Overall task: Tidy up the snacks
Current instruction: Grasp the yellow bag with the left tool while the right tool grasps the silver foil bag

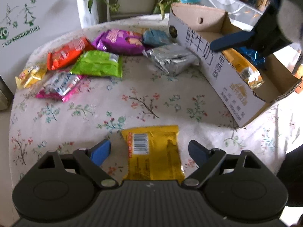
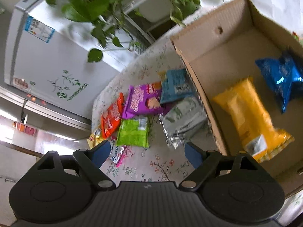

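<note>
You are working at a table [image 1: 151,102] with a flowery cloth, with a white fridge [image 2: 47,56] and a leafy plant [image 2: 89,5] behind it. A cardboard box [image 1: 223,87] is sitting on the table. Inside the box a long yellow pack [image 2: 248,117] and a blue pack [image 2: 280,79] are lying side by side. Just beside the box a silver pack [image 1: 170,58] is lying on the cloth. Farther from the box, purple [image 1: 121,41], orange [image 1: 66,53], green [image 1: 98,64] and pink [image 1: 58,87] packs are lying in a loose heap. Your left gripper [image 1: 149,149] is hanging with its fingers spread wide around a yellow pack [image 1: 153,153], not squeezing it. Your right gripper [image 2: 147,151] is hanging beside the box with its fingers spread wide, holding nothing.
</note>
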